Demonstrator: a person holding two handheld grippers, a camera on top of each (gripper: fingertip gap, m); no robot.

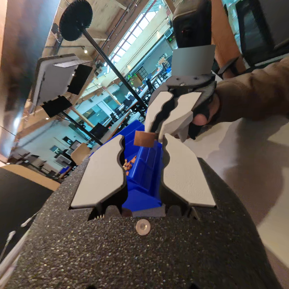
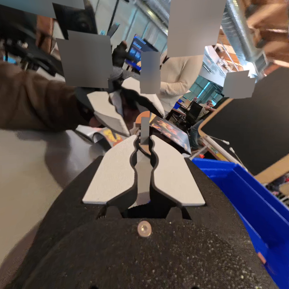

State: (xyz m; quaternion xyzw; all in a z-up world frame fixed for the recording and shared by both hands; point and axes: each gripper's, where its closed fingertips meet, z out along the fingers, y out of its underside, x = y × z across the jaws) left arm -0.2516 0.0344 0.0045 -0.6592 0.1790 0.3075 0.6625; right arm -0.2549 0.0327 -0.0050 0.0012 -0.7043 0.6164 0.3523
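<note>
My left gripper (image 1: pixel 143 138) is open, its grey fingers spread wide over a blue bin (image 1: pixel 145 172). A small brown block (image 1: pixel 143 140) hangs between and just beyond its tips, touching neither finger that I can see. My right gripper (image 1: pixel 156 133) comes in from the upper right and is shut on the block's right end. In the right wrist view my right gripper (image 2: pixel 144 137) is closed on a narrow upright piece (image 2: pixel 144 139), with the open left gripper (image 2: pixel 145 124) facing it close by. Small brown pieces (image 1: pixel 128 164) lie in the bin.
The bin's blue wall (image 2: pixel 234 184) is right of my right gripper on the grey table (image 2: pixel 31 164). A colourful printed sheet (image 2: pixel 170 133) lies beyond the tips. People stand behind the table. A lamp and a black pole (image 1: pixel 109 62) rise at the back. My two grippers' fingertips are within a few centimetres of each other.
</note>
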